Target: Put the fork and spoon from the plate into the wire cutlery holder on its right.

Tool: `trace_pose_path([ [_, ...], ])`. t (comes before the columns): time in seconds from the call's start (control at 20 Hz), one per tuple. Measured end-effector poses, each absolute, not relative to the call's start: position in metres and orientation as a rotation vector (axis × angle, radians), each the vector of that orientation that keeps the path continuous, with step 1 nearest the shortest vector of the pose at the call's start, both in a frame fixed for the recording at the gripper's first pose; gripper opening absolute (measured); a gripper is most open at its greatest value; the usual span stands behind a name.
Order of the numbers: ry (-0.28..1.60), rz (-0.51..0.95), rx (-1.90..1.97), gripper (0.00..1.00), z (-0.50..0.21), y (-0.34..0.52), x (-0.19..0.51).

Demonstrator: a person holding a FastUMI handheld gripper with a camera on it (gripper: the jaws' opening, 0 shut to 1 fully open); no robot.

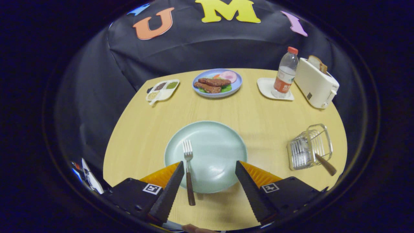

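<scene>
A pale green plate (212, 145) lies on the wooden table just ahead of my fingers. A fork (188, 168) with a brown handle rests on the plate's left part, tines pointing away, its handle reaching past the near rim beside my left finger. My gripper (209, 166) is open over the plate's near edge, nothing pressed between the fingers. To the right stands the wire cutlery holder (310, 147). A brown-handled utensil (325, 164) leans in it, handle sticking out toward me; its head is hidden, so I cannot tell that it is the spoon.
Beyond the plate sit a blue plate of food (217, 83), a small divided dish (162, 90), a water bottle (285, 72) on a white tray (266, 87), and a white toaster (316, 82) with bread. Bare table lies between the plate and the holder.
</scene>
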State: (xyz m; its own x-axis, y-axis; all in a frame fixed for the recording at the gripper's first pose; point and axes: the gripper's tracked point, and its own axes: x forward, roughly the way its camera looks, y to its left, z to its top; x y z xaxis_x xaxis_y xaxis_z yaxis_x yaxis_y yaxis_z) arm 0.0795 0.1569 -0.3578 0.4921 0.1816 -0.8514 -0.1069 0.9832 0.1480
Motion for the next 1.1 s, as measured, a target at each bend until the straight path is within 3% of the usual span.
trace_pose_path([
  [0.4, 1.171, 0.122, 0.114, 0.8, -0.419, 0.2, 0.061],
  [0.6, 1.212, 0.074, 0.123, 0.55, -0.435, 0.204, 0.06],
  [0.8, 1.194, 0.101, 0.079, 0.5, -0.435, 0.211, 0.067],
  [0.9, 1.208, 0.077, 0.087, 0.13, -0.436, 0.208, 0.065],
  [0.95, 1.212, 0.071, 0.092, 0.15, -0.431, 0.207, 0.067],
  [1.0, 1.208, 0.071, 0.087, 0.05, -0.435, 0.208, 0.066],
  [1.1, 1.196, 0.099, 0.094, 0.05, -0.427, 0.208, 0.067],
])
